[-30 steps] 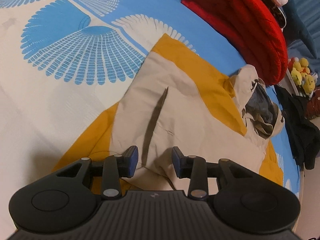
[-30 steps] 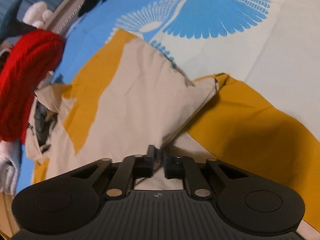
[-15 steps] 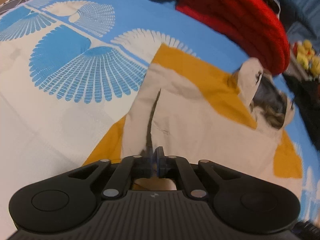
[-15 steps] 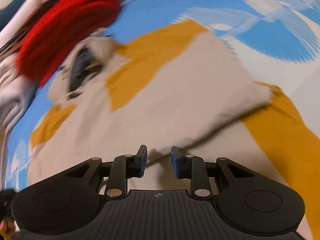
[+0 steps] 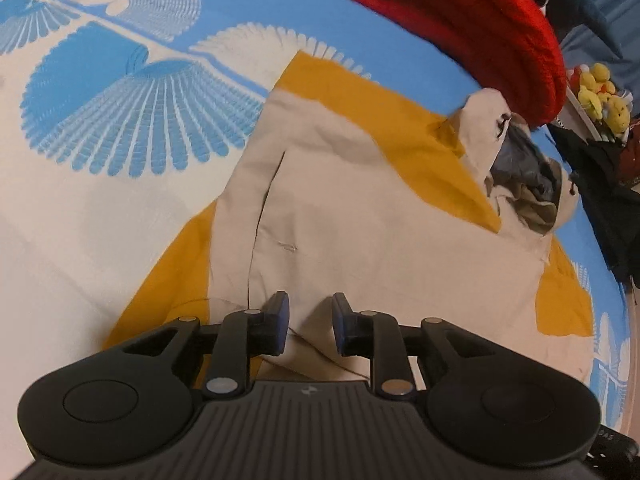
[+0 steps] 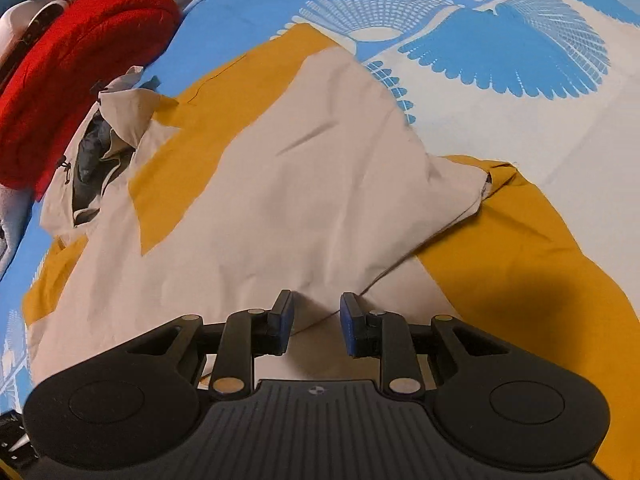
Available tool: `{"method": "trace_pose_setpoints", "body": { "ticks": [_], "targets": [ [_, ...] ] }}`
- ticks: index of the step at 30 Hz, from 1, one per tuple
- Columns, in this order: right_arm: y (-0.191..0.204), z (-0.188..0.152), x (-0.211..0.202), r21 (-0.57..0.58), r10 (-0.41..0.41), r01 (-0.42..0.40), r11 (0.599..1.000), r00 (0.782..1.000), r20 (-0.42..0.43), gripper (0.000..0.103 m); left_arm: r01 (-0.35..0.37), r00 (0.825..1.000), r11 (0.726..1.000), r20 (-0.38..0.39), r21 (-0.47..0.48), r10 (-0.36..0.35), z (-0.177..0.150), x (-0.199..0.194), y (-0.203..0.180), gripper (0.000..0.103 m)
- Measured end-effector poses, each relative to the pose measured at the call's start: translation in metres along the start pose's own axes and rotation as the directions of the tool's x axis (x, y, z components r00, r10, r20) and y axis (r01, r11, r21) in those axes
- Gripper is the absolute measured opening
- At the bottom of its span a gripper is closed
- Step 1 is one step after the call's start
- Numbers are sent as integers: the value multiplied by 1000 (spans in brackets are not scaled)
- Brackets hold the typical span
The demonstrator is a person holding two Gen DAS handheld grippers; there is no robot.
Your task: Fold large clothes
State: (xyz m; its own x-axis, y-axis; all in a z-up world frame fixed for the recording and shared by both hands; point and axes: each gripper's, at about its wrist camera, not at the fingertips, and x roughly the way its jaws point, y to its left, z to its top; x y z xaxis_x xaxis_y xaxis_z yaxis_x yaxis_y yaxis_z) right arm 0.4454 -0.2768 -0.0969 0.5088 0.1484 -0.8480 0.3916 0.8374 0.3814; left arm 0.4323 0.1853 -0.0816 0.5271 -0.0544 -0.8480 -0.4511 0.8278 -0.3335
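Blue-and-white bedspread [image 5: 120, 128] beneath jacket [image 5: 360, 220], red cushion [image 5: 460, 20] beyond

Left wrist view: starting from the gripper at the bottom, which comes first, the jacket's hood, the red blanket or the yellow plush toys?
From the left gripper, whose fingers are open:
1. Jacket hood, right of centre.
2. Red blanket, upper right, behind the hood.
3. Yellow plush toys, far right edge; too close to call against the blanket.

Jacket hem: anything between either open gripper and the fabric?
Nothing visible. The left gripper and right gripper are both open directly over the beige-and-mustard jacket, with only its fabric between the fingers.
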Motion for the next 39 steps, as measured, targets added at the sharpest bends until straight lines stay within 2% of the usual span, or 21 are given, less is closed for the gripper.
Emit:
{"method": "trace_pose_setpoints", "body": {
  "ticks": [4, 6, 8, 11, 13, 15, 18, 22, 27, 29, 33, 35, 39],
  "targets": [
    [16, -1, -20, -73, 19, -14, 997, 997, 74, 28, 9, 998, 998, 69, 62, -13, 1, -11, -10, 28],
    [21, -1, -27, -105, 61, -49, 993, 992, 114, 28, -11, 999, 998, 47, 63, 8, -1, -4, -12, 28],
    [23, -2, -28, -117, 84, -70, 991, 989, 118, 28, -25, 1000, 999, -8, 33, 25, -3, 7, -6, 28],
    [14, 0, -15, -70, 34, -30, 997, 997, 69, 28, -39, 999, 999, -3, 34, 39, -2, 2, -8, 28],
    [6, 1, -9, -26, -27, 28, 999, 999, 33, 28, -43, 998, 996, 55, 72, 39, 0, -14, -16, 28],
    [5, 2, -15, -5, -31, 31, 1000, 999, 43, 28, -41, 994, 994, 105, 103, 31, 2, -28, -21, 29],
    [16, 3, -36, -47, 14, -9, 999, 994, 110, 28, -53, 984, 988, 178, 143, 27, 2, -50, -30, 32],
    [31, 0, -71, -152, 82, -48, 987, 970, 228, 28, -53, 968, 975, 249, 216, -2, -4, -74, -45, 32],
    [33, -4, -108, -240, 136, -57, 969, 936, 325, 28, -71, 938, 935, 342, 348, -56, -23, -105, -61, 35],
    [31, -5, -118, -262, 147, -54, 964, 924, 352, 28, -87, 925, 915, 374, 394, -73, -30, -116, -66, 35],
    [23, -9, -138, -282, 166, -55, 958, 908, 384, 28, -76, 915, 906, 390, 416, -102, -36, -137, -66, 35],
    [21, -10, -144, -291, 167, -51, 956, 905, 391, 28, -96, 905, 891, 411, 443, -107, -42, -152, -68, 35],
    [18, -10, -164, -320, 200, -66, 945, 892, 405, 28, -132, 885, 863, 450, 488, -119, -74, -190, -66, 35]
  ]
}}
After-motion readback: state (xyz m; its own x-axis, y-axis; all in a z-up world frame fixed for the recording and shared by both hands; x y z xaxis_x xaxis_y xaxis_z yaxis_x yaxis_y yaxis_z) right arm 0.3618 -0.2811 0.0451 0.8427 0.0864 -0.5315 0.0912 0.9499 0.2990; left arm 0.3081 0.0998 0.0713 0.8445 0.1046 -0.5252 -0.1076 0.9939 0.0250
